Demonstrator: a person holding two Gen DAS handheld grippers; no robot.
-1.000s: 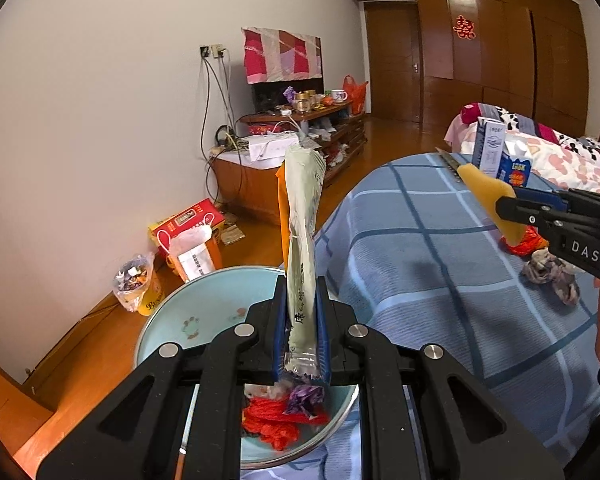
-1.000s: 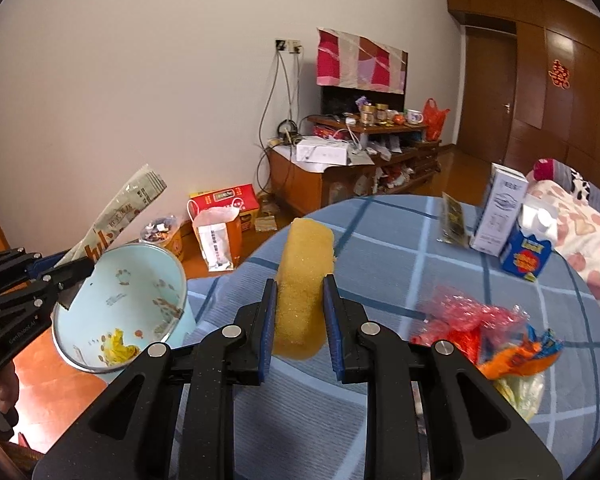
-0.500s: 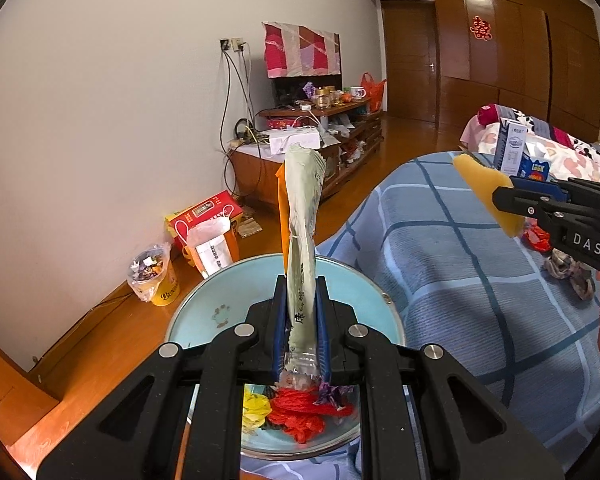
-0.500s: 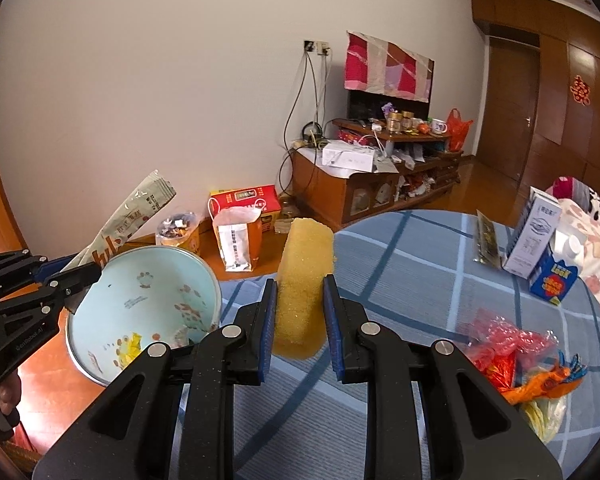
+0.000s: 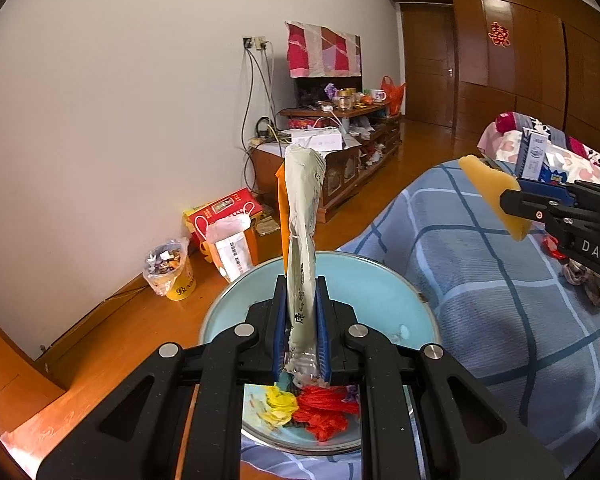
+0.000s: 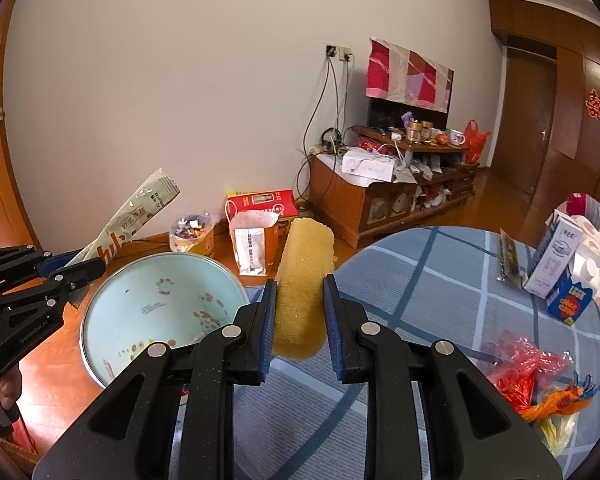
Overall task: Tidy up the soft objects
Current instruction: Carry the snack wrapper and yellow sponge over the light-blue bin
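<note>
Light-blue basin, perhaps below packet

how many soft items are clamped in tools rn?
2: a pale snack packet in the left tool, a yellow sponge in the right tool.

Both fisheye views are bright and evenly lit by soft daylight, with no hard shadows on the plain white wall and only broad glare on the polished orange-brown wooden floor and the dark glossy wooden wardrobe panels at far right. Distortion is strong: straight edges bow toward the borders and a black vignette closes every corner. Focus is sharp from near to far; the round pale-blue enamel basin shows slight softness at its rim in the left wrist view.
</note>
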